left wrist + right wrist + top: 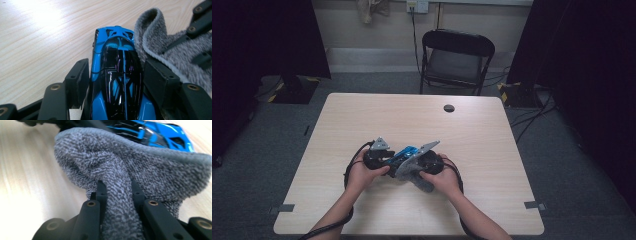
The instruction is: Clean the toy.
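1. At the near middle of the table (362,115), I have both grippers pulled in tight together, forearms coming up from the bottom edge.
2. My left gripper (116,75) has its jaws clamped on the sides of the blue car (117,75); the car sits lengthwise between them, 1 end pointing away across the wood, and in this view it seems to rest on or just above the tabletop.
3. My right gripper (117,192) is pinched shut on a fold of the grey cloth (130,170), and the fabric bunches up thick between the 2 jaws.
4. From the right gripper view, the cloth is draped against the car's side, with blue bodywork showing just past its top edge.
5. From the left gripper view, the cloth sits touching the car's right flank, with the right gripper's black links behind it.
6. Done so far, as I judge it: car secured, cloth secured, and the 2 brought into contact.
7. I read this as a wipe-down in progress. The roof and nose look glossy, but I cannot tell which panels have already been covered.
8. Left to do, by my reckoning: work the cloth over the top and the far side, then set both things down and let go.
9. The high view (404,162) is too dark and small to add detail.
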`<action>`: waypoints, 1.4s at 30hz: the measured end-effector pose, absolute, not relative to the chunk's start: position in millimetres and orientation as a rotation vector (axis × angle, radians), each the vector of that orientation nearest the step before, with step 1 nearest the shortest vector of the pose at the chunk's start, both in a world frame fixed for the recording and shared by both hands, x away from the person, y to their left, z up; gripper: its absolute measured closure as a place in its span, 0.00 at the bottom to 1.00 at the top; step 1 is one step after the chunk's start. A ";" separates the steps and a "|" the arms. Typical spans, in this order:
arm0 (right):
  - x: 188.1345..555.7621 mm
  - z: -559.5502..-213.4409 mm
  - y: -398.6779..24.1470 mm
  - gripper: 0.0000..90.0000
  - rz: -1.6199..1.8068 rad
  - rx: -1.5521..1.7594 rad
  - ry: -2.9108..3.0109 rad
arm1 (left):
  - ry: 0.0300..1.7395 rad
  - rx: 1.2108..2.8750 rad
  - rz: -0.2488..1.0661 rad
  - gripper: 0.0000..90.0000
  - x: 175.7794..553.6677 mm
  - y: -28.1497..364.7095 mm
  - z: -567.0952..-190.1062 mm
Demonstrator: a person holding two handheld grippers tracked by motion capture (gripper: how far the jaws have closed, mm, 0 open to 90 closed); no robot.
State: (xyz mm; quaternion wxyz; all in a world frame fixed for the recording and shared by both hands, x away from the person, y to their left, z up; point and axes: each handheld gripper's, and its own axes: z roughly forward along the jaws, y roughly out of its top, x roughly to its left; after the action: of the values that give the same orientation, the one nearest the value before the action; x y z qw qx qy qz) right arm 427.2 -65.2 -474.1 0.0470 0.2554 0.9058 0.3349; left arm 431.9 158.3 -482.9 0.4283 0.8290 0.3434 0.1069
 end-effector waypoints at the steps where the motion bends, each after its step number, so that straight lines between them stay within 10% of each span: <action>1: 428.9 -474.1 -66.3 0.84 1.019 0.792 2.759 | 0.857 2.069 0.267 0.42 431.8 158.4 -483.0; 42: 443.4 -467.1 -113.2 0.85 0.992 0.920 2.679 | 0.850 2.066 0.271 0.44 430.1 161.2 -482.9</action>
State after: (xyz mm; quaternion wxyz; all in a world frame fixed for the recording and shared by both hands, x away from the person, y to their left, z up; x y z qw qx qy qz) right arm 443.4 -113.2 -467.1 0.0702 0.3057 0.8904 0.3297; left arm 430.1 161.2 -482.9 0.4311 0.8283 0.3409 0.1089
